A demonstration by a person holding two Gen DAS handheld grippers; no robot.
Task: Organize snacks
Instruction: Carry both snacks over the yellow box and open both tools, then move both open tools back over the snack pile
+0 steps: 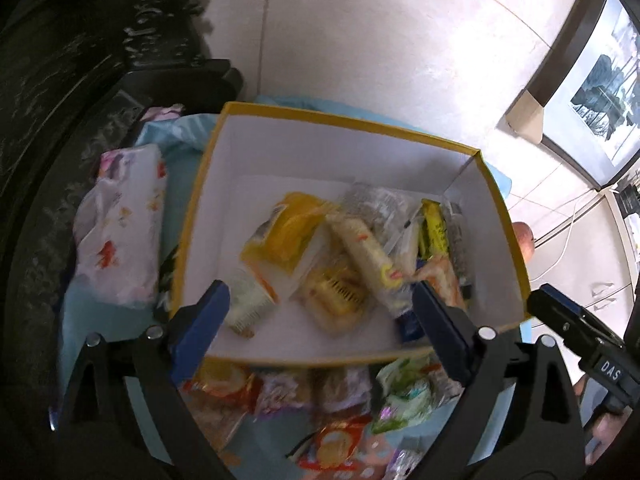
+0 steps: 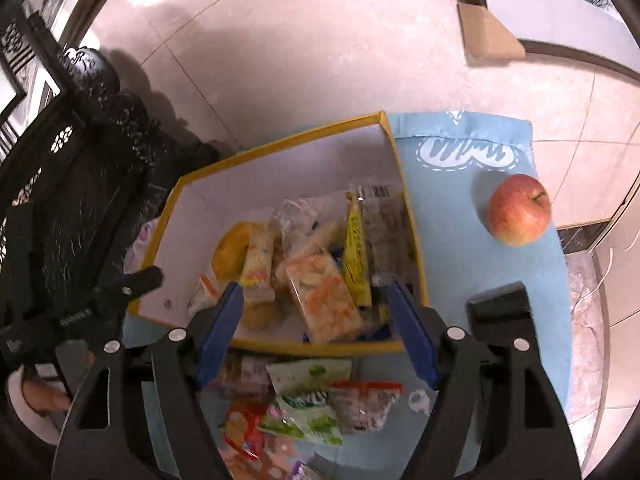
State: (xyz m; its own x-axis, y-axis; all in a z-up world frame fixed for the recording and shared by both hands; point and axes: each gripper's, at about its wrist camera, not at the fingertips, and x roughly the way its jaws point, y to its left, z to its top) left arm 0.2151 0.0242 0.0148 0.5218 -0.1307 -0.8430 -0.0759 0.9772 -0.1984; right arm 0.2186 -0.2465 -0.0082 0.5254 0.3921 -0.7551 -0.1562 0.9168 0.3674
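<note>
In the left wrist view, the left gripper (image 1: 320, 312) with blue-padded black fingers stands wide apart with nothing between its pads, hanging over the near edge of a yellow-rimmed cardboard box with a white inside (image 1: 344, 124). The box fills the centre, and wrapped snacks lie heaped toward its 3 o'clock side: a yellow-and-white packet (image 1: 286, 236), a long cream-coloured stick pack (image 1: 368, 252) and a clear-wrapped golden pastry (image 1: 336, 300). More loose snack packets (image 1: 340, 412) lie on the pale blue cloth (image 1: 96, 320) at 6 o'clock, outside the box. A white floral-print pouch (image 1: 124, 228) lies at 9 o'clock beside the box. The tip of the other tool shows at 4 o'clock. In the right wrist view, the right gripper (image 2: 316, 312), also blue-padded, holds its fingers well apart and empty above the box's near wall (image 2: 320, 346). Inside, an orange-and-white cracker packet (image 2: 324, 300) lies just past that wall, with a yellow sachet (image 2: 356, 256) at its 2 o'clock. Green-and-white and red packets (image 2: 308, 408) lie on the cloth at 6 o'clock. A red-yellow apple (image 2: 518, 208) rests on the cloth at 3 o'clock, well apart from the box.
</note>
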